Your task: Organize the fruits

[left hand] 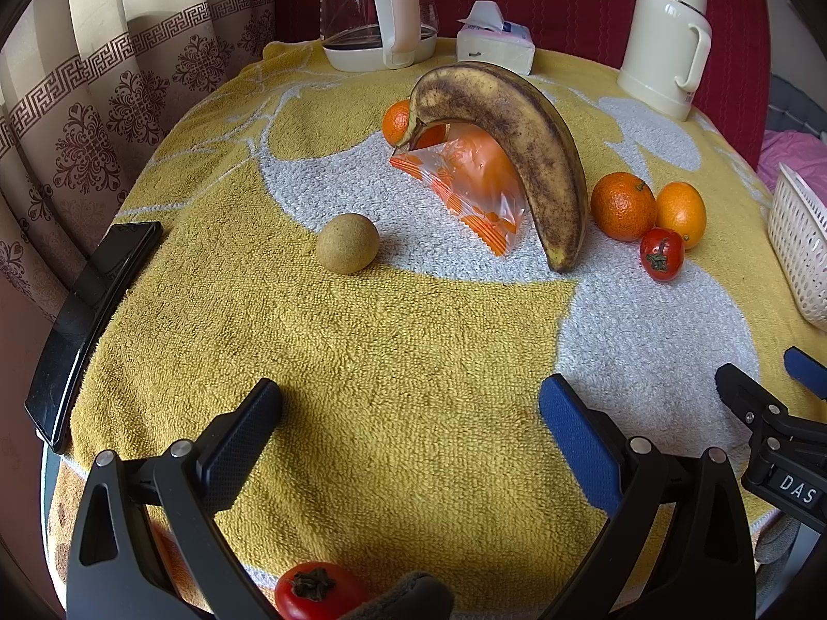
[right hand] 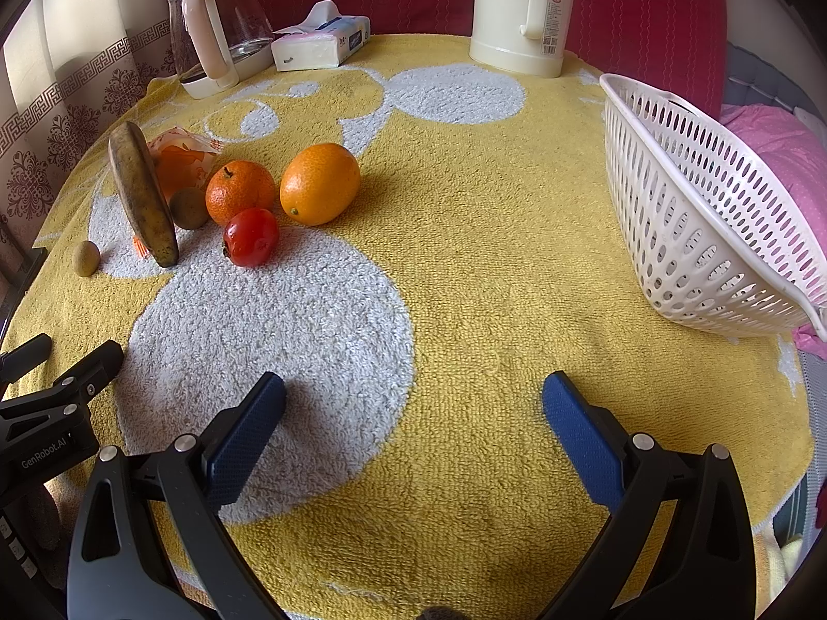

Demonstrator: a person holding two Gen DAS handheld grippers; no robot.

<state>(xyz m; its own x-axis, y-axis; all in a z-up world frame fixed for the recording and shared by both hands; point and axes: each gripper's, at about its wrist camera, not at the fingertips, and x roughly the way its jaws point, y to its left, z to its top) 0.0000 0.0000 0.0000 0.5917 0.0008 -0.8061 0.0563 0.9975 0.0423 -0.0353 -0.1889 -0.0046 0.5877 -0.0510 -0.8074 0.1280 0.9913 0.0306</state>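
A spotted brown banana [left hand: 522, 150] arches over an orange snack packet [left hand: 465, 181] mid-table, with a tangerine [left hand: 397, 121] behind it. A tan round fruit [left hand: 347, 244] lies to its left. A tangerine [left hand: 623, 205], an orange [left hand: 681, 213] and a small red tomato [left hand: 661, 254] cluster at the right; they also show in the right wrist view [right hand: 240, 192], [right hand: 319, 183], [right hand: 251, 236]. Another tomato [left hand: 315, 589] lies at the near edge. A white basket [right hand: 708, 206] stands at the right. My left gripper [left hand: 411, 413] and right gripper [right hand: 413, 413] are open and empty above the towel.
A yellow and grey towel [left hand: 393, 341] covers the table. At the back stand a glass kettle [left hand: 377, 5], a tissue pack [left hand: 493, 44] and a cream thermos [left hand: 667, 41]. A black phone [left hand: 88, 320] lies along the left edge. A curtain hangs at left.
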